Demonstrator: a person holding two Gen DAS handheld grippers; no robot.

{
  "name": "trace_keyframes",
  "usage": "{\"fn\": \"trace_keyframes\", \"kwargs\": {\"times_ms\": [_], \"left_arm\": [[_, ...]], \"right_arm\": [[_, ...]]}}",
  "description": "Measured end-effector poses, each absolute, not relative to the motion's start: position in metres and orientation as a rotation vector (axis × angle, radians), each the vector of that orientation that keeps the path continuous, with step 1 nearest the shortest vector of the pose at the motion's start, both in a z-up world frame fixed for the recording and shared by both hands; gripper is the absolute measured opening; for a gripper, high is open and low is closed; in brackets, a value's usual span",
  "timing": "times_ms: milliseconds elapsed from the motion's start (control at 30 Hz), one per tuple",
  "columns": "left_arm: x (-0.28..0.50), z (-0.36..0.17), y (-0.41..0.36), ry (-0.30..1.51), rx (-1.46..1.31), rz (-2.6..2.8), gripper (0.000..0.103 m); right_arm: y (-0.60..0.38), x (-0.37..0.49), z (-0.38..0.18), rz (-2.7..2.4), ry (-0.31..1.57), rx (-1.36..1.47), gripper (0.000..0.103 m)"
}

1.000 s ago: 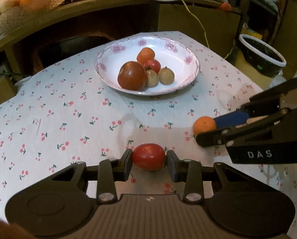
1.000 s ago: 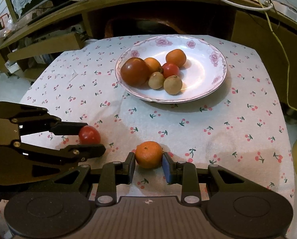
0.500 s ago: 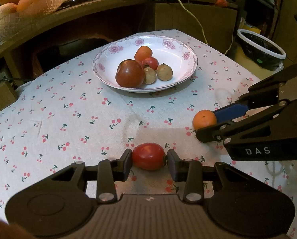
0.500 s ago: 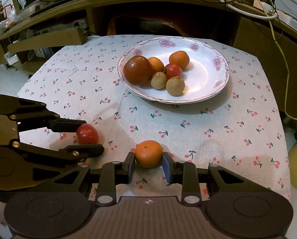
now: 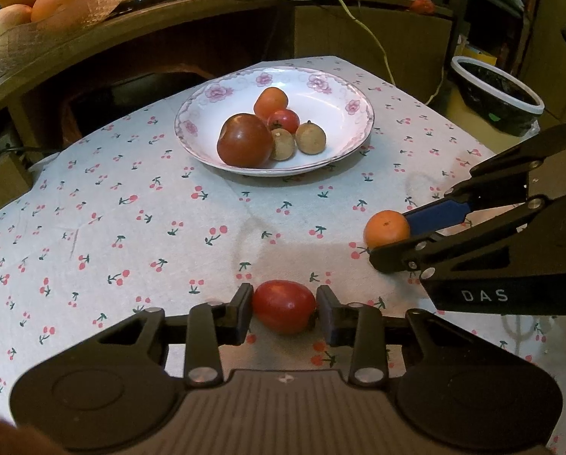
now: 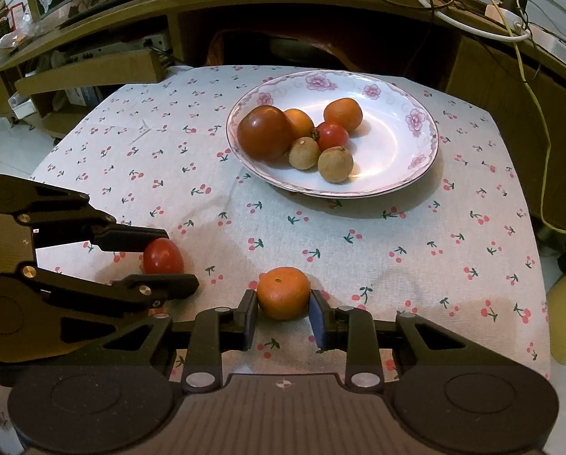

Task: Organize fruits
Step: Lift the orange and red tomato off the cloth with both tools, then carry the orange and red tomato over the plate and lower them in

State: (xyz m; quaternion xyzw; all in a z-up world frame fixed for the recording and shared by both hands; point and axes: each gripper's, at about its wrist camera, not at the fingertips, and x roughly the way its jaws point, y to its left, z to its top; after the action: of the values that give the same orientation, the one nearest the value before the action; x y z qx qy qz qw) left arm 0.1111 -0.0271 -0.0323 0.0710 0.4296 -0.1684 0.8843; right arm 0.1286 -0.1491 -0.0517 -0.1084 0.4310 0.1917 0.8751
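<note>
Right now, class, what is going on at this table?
A person is sorting fruit with two handheld grippers. The left gripper has its jaws shut on a small red tomato; the right gripper grips a small orange. Both fruits sit low over the cherry-print tablecloth, short of the flowered plate holding other fruit.

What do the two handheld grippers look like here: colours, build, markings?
Both are matt black, with ribbed bodies, two round caps and silver screws on linked finger arms. The left gripper has a blue pad on one finger. The right gripper also has a blue pad and white "DAS" lettering on its side.

Cherry-print tablecloth (image 5: 150,227), black bin (image 5: 497,94)
</note>
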Motion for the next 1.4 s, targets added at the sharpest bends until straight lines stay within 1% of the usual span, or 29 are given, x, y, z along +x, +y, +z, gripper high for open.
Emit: {"fn": "trace_keyframes", "kwargs": {"times_ms": [1000, 1400], "left_arm": [[0.118, -0.013, -0.025, 0.830, 0.133, -0.326, 0.040], [0.133, 0.002, -0.027, 0.787, 0.115, -0.316, 0.040]], "right_arm": [[-0.144, 0.130, -0.037, 0.375, 0.837, -0.222, 0.029], [-0.146, 0.142, -0.026, 0.333, 0.797, -0.195, 0.030]]}}
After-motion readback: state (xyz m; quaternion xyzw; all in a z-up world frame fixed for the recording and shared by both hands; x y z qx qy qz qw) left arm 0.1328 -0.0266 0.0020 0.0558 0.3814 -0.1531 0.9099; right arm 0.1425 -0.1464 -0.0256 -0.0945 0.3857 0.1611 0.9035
